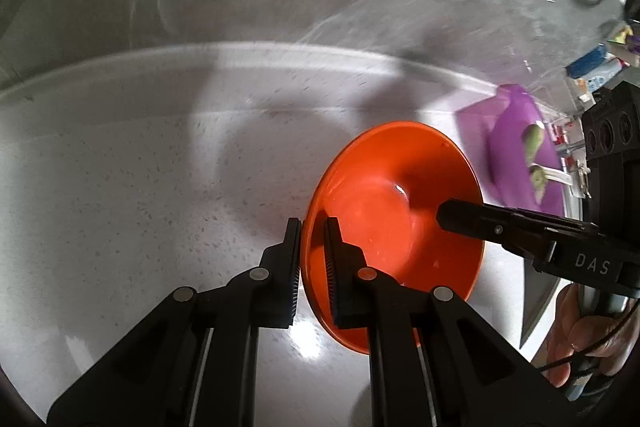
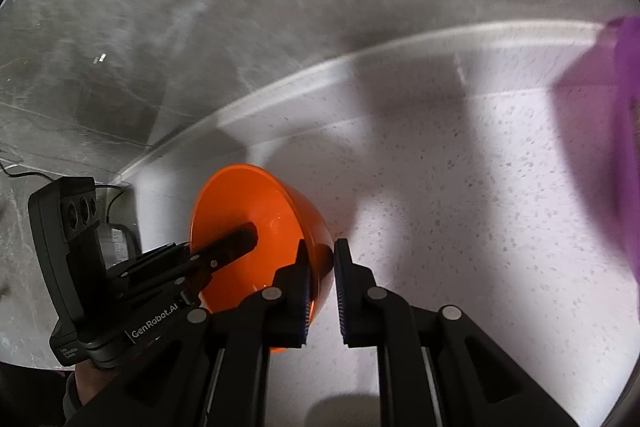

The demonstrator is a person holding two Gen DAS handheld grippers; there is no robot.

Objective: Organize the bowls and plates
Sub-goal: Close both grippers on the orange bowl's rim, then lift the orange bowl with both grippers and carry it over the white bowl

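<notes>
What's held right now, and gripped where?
The orange bowl, pinched at its rim on opposite sides by the left gripper and the right gripper, one finger inside each.

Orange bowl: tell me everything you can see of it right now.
The orange bowl is glossy, plastic-looking, round and deep, and empty with a shiny inside. It is tilted above the white speckled counter. The left tongs pinch one side of its rim, the right tongs the opposite side, one finger inside each. Nothing else touches it.
</notes>
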